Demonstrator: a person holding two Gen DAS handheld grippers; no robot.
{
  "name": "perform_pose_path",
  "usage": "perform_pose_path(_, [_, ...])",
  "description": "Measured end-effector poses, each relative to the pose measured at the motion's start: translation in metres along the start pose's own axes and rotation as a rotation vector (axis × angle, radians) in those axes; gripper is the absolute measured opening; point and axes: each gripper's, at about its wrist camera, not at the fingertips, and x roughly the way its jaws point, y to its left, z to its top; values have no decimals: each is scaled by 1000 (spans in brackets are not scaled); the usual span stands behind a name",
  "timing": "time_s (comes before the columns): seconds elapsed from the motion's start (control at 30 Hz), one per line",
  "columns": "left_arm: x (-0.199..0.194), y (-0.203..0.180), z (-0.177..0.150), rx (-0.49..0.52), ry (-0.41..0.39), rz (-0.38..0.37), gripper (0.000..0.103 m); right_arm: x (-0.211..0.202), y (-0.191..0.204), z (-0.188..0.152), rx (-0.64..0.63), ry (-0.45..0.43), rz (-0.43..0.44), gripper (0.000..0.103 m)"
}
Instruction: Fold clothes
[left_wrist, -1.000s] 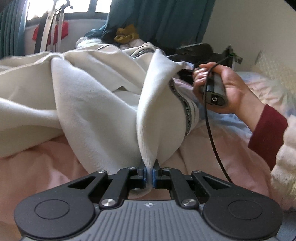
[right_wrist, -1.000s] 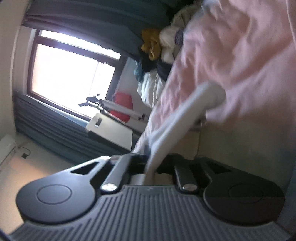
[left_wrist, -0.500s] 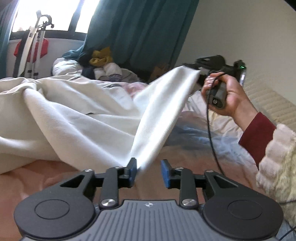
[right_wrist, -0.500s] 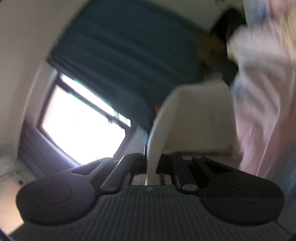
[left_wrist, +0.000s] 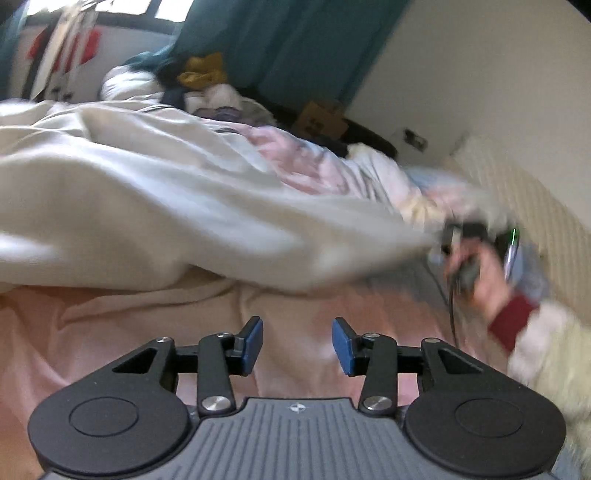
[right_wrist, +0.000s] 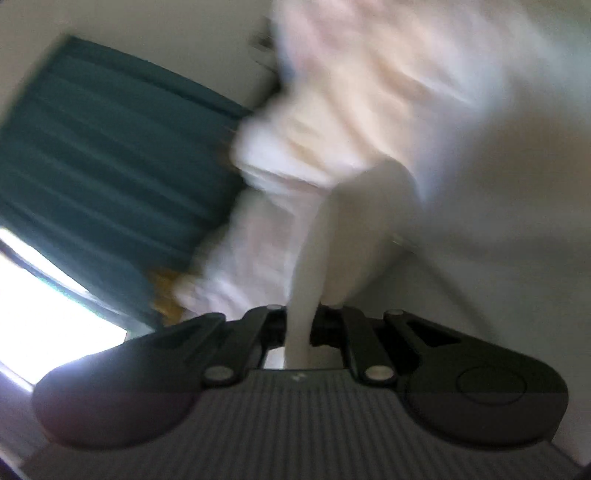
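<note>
A large cream-white garment (left_wrist: 155, 206) lies spread over a bed with a pink sheet (left_wrist: 92, 332). My left gripper (left_wrist: 297, 346) hovers low over the sheet just in front of the garment; its jaws are opening and nothing is between the blue pads (left_wrist: 254, 341). My right gripper (left_wrist: 448, 236), held in a hand with a dark red cuff, is at the right of the left wrist view, blurred, pulling a corner of the garment. In the right wrist view the gripper (right_wrist: 301, 321) is shut on a strip of that white cloth (right_wrist: 314, 266).
A pile of other clothes (left_wrist: 207, 92) lies at the far end of the bed below a teal curtain (left_wrist: 295, 48). A cardboard box (left_wrist: 321, 118) stands by the wall. A cream quilted headboard or cushion (left_wrist: 517, 206) runs along the right. A window (right_wrist: 37, 288) is bright.
My left gripper let go of the white cloth and opened; the cloth slid away from it. The right hand swept down and to the right, dragging the garment's corner flat toward the bed.
</note>
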Motion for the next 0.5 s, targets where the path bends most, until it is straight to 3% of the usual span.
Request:
perform_pose_path(0.17, [-22,37,16,-211,-35,-3,52,-5,-32,-6,123,59,-112,8])
perform_pose_path(0.3, [-49,77,31,-425,-82,26,62,-29,-17,-9,71,79,-173,15])
perform_pose_path(0.47, [-86,123,35,-635,-120,112,70,-69,12,-28,-26,80,-271,69])
perform_pose_path(0.5, [-92,130,35,-667,-121,140,75,-76,19,-33,-37,88,-271,70])
